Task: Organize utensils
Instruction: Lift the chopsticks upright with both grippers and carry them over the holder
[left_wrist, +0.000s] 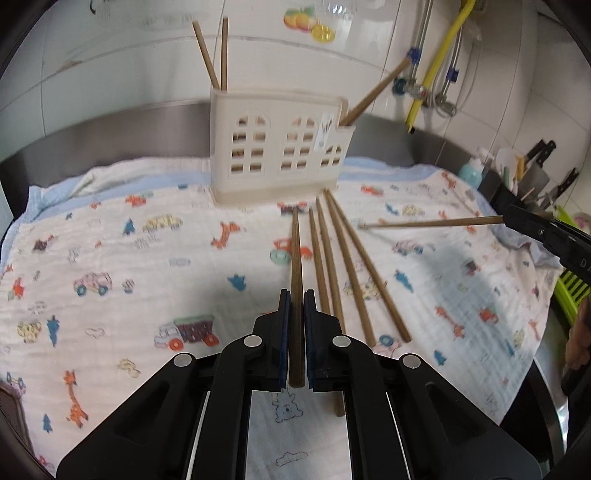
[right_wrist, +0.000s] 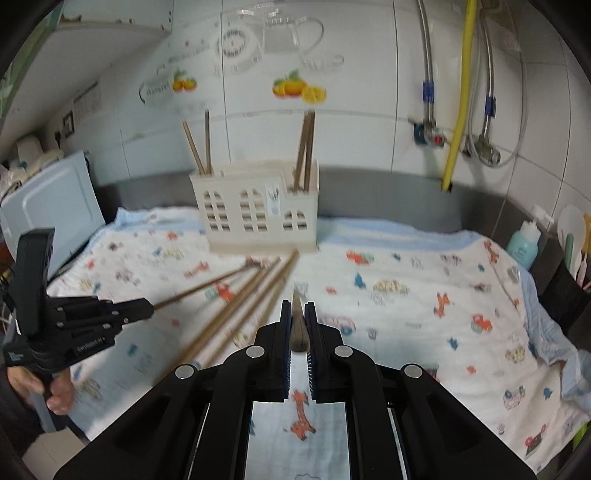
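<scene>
A cream utensil holder (left_wrist: 280, 147) with arched window cut-outs stands at the back of a patterned cloth (left_wrist: 147, 266); it also shows in the right wrist view (right_wrist: 255, 210). Two chopsticks stand in its left slot (left_wrist: 212, 55) and some in its right slot (right_wrist: 306, 147). My left gripper (left_wrist: 295, 295) is shut on a brown chopstick (left_wrist: 296, 266) that points toward the holder. Several chopsticks (left_wrist: 347, 266) lie on the cloth beside it. My right gripper (right_wrist: 297, 306) is shut on another chopstick (right_wrist: 298, 325), held end-on above the cloth; from the left view it shows at the right (left_wrist: 436, 222).
A tiled wall with a yellow pipe (right_wrist: 460, 92) and hoses rises behind the counter. A teal bottle (right_wrist: 522, 247) and a black knife and tool rack (left_wrist: 532, 181) stand at the right. A pale blue board (right_wrist: 51, 199) leans at the left.
</scene>
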